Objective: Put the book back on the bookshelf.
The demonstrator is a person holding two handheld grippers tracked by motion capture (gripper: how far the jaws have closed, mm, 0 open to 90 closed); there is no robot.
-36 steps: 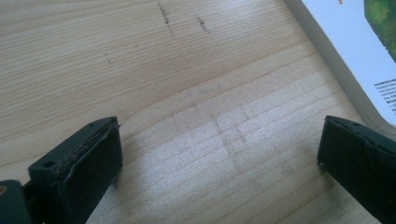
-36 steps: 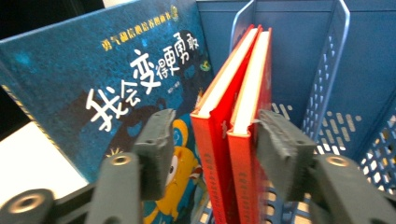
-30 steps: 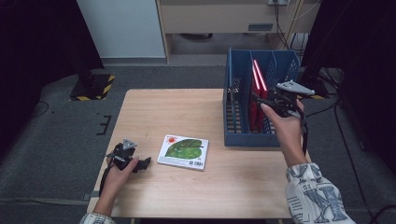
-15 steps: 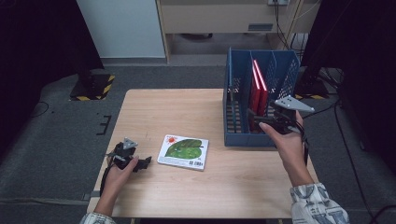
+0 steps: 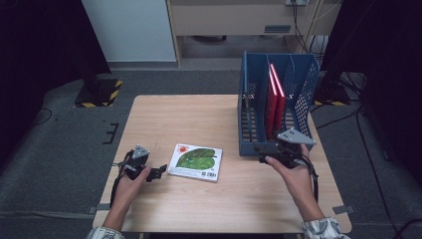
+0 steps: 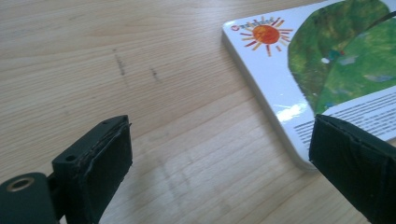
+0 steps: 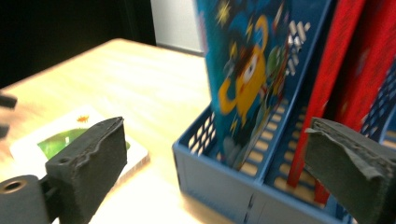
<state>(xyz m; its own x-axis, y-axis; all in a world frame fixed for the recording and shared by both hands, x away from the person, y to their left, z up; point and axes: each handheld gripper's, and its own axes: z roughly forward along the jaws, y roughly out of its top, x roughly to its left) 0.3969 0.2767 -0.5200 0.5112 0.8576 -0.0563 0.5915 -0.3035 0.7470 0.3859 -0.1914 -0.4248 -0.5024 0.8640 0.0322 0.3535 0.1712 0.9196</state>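
A picture book (image 5: 195,162) with a green leaf and an orange sun lies flat on the wooden table (image 5: 199,119). My left gripper (image 5: 160,172) rests just left of it, open. In the left gripper view the book (image 6: 336,60) lies ahead on the right, its near corner by the right jaw of my left gripper (image 6: 219,135). My right gripper (image 5: 261,153) is held open at the front of the blue file rack (image 5: 298,84). In the right gripper view my right gripper (image 7: 217,135) faces the rack (image 7: 219,182), which holds a blue cartoon book (image 7: 238,70) and red books (image 7: 345,70).
Red books (image 5: 273,97) stand upright in the rack's middle slots. The rack takes up the table's right rear part. Bare tabletop spreads behind and in front of the flat book. Grey floor, cables and a cabinet surround the table.
My right gripper has come down from above the rack's right side to the rack's front end near the table. The left gripper and the flat book have stayed put.
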